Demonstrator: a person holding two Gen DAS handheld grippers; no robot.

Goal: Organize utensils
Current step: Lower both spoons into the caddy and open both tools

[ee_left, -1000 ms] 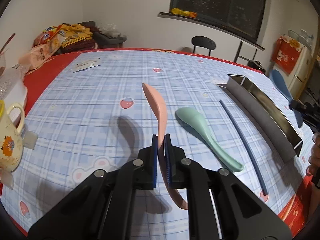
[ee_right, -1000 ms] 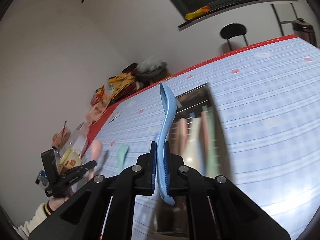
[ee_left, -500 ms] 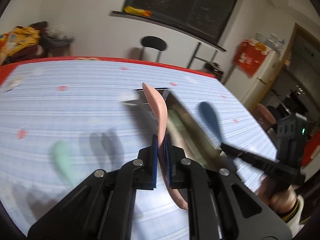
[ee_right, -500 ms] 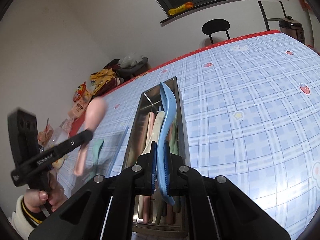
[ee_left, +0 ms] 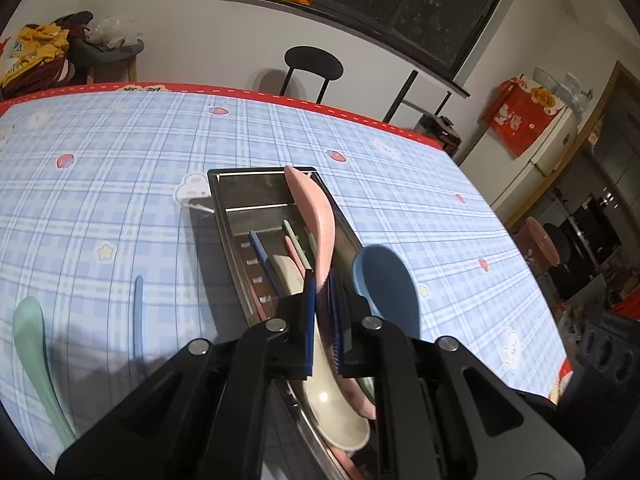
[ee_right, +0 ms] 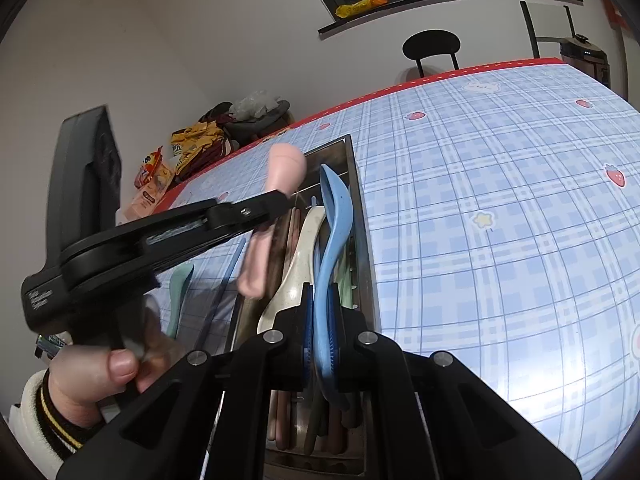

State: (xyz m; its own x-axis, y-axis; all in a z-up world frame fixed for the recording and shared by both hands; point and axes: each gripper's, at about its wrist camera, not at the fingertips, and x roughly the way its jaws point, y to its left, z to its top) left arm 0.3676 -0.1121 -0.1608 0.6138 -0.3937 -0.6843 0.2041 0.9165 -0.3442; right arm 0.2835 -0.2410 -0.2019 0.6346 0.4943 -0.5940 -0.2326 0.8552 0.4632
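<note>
The left gripper (ee_left: 322, 312) is swinging across from the open tablecloth to hang over the metal utensil tray (ee_left: 224, 216), jaws clamped on the pink spoon (ee_left: 316, 216). The right gripper (ee_right: 320, 332) is hovering there too, pinching the blue spoon (ee_right: 334, 232). Both spoons look ready to drop in; the green spoon (ee_left: 32, 344) and blue chopstick (ee_left: 138, 312), earlier beside the left gripper, are now lying well off on the cloth.

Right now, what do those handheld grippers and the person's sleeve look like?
Both are matte black plastic. The right gripper has two angular fingers with silver screws and blue ribbed pads. The left gripper shows a long black body with small pale lettering. The sleeve is white, its cuff dark with a yellow stripe.
</note>
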